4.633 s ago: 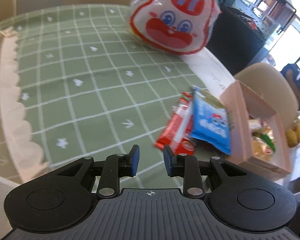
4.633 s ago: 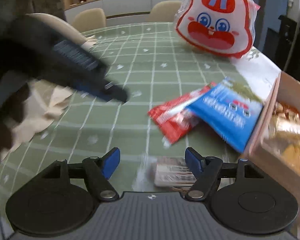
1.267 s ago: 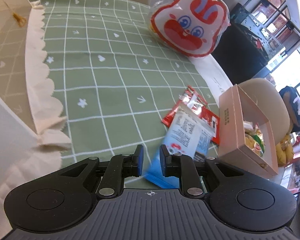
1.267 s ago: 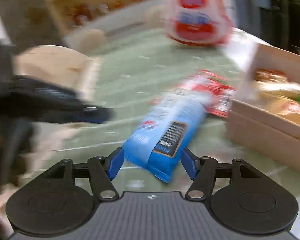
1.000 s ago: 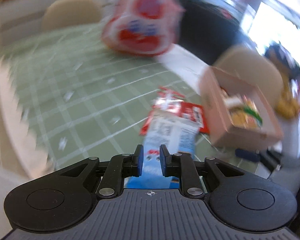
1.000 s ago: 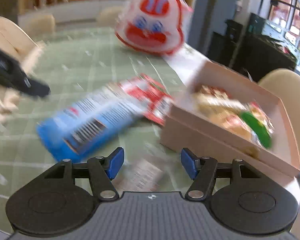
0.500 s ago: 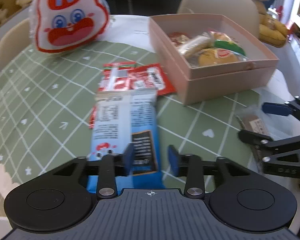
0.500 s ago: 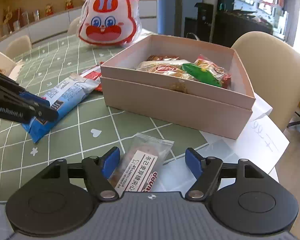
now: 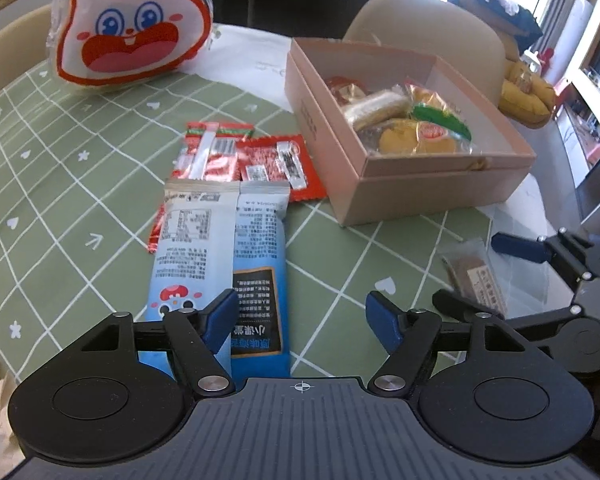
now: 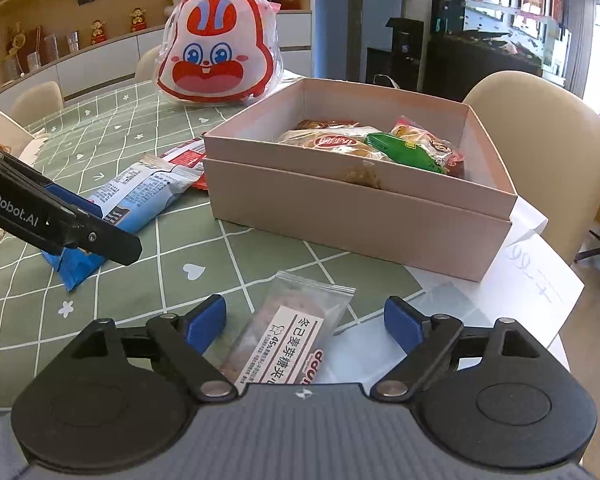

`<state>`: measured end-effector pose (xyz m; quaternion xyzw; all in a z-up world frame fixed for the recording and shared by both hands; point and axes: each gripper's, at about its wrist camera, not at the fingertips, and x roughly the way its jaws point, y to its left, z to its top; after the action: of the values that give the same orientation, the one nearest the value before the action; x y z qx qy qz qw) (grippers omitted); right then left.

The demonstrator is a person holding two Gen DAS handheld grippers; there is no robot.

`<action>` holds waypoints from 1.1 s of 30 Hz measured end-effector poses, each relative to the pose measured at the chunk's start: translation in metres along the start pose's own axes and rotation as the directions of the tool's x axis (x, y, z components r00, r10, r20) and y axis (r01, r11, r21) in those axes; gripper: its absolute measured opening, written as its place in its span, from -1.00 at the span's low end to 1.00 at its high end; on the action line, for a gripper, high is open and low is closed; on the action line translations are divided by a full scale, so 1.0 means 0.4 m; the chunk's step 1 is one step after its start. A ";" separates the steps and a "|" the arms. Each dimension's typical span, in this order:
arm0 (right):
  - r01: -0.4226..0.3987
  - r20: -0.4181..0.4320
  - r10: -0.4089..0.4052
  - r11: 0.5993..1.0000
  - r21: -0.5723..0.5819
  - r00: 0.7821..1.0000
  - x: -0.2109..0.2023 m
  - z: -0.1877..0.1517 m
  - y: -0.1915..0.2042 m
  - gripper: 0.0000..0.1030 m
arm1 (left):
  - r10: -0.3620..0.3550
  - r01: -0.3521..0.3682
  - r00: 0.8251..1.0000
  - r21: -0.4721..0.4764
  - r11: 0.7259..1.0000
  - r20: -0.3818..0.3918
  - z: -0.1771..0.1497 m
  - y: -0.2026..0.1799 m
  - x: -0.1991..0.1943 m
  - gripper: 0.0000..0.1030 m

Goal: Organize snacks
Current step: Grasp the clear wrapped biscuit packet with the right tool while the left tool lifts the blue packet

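A pink box (image 9: 452, 184) holding several wrapped snacks stands on the green checked tablecloth; it also shows in the right wrist view (image 10: 360, 216). A blue snack packet (image 9: 220, 256) lies flat left of the box, its near end under my left gripper (image 9: 302, 320), which is open and empty. It also shows in the right wrist view (image 10: 136, 196). Red packets (image 9: 244, 160) lie beyond it. My right gripper (image 10: 304, 320) is open, with a clear packet of brown snacks (image 10: 288, 336) lying between its fingers. That clear packet shows in the left wrist view (image 9: 474, 276).
A large rabbit-face bag (image 9: 132, 24) stands at the far side of the table, also in the right wrist view (image 10: 220, 56). White paper (image 10: 536, 280) lies under and right of the box. Beige chairs (image 10: 540, 136) surround the table. The table edge is close on the right.
My left gripper has opened wide and let go of the blue packet, which now lies flat on the cloth. The right gripper stays open over the clear packet.
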<state>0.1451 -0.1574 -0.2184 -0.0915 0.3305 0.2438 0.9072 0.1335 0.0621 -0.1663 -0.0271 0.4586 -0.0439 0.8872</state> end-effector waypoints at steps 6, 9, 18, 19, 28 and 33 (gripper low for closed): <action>-0.003 -0.001 0.003 1.000 -0.001 1.000 0.001 0.000 -0.001 0.71 | 0.121 -0.117 0.991 -0.066 0.991 0.059 0.017 0.073 -0.030 0.37; -0.008 -0.003 0.008 1.000 -0.004 1.000 0.003 0.001 0.000 0.75 | 0.043 -0.034 0.998 -0.196 0.980 0.045 0.024 0.135 -0.018 0.36; -0.013 -0.005 0.013 1.000 -0.006 1.000 0.003 0.002 0.003 0.80 | 0.061 -0.058 0.998 -0.187 0.981 0.009 0.019 0.153 0.035 0.53; -0.016 -0.006 0.016 1.000 -0.008 1.000 0.004 0.002 0.004 0.81 | 0.059 -0.055 0.998 -0.191 0.980 0.015 0.018 0.156 0.037 0.57; -0.077 -0.074 0.073 0.996 -0.055 0.995 0.014 0.016 0.005 1.00 | -0.005 0.006 1.000 -0.122 0.993 0.013 0.003 0.097 0.020 0.18; -0.072 -0.094 0.066 0.996 -0.058 0.993 -0.007 0.009 0.010 0.93 | -0.048 0.047 0.999 -0.067 0.997 -0.017 -0.049 0.016 -0.021 0.10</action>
<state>0.1431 -0.1538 -0.2137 -0.1187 0.3671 0.2807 0.8788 0.1130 0.0692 -0.1715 -0.0673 0.4672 -0.0498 0.8802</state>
